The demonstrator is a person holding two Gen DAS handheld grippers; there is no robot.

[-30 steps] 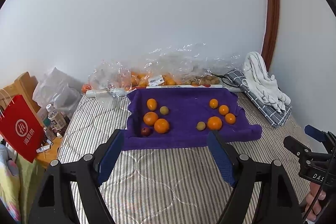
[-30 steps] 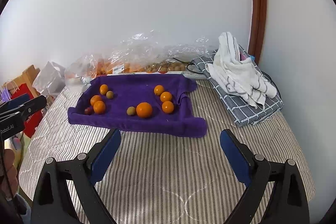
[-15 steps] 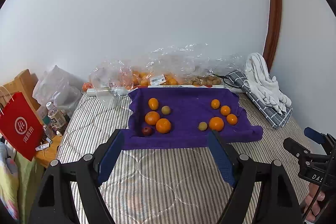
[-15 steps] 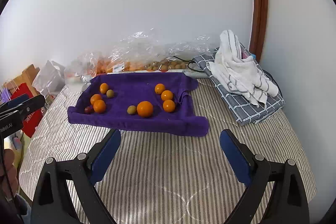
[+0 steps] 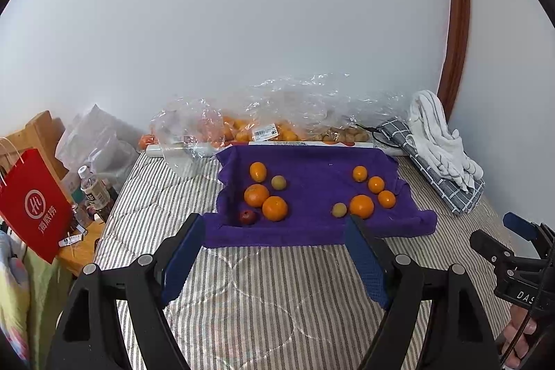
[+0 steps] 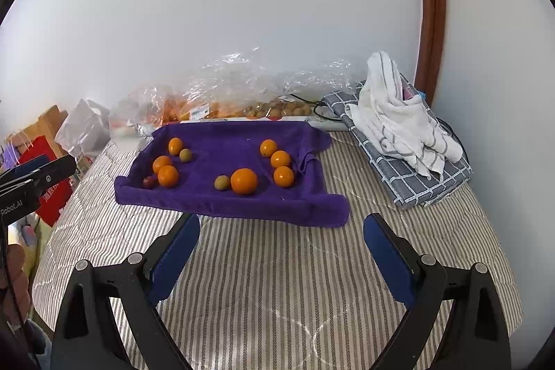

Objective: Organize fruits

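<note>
The fruits point(image 5: 274, 208) are being kept in two clusters on the purple towel point(image 5: 312, 175). The left gripper point(image 5: 274, 260) and right gripper point(image 6: 281, 259) are being held wide apart, gripping nothing. Round fruit is likely being sent rolling if nudged off-centre.

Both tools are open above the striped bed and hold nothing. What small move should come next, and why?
Probably bring the left tool forward and down to the red fruit. It is the odd one among the oranges on the purple cloth, it lies nearest, and the tool is open and empty.
</note>
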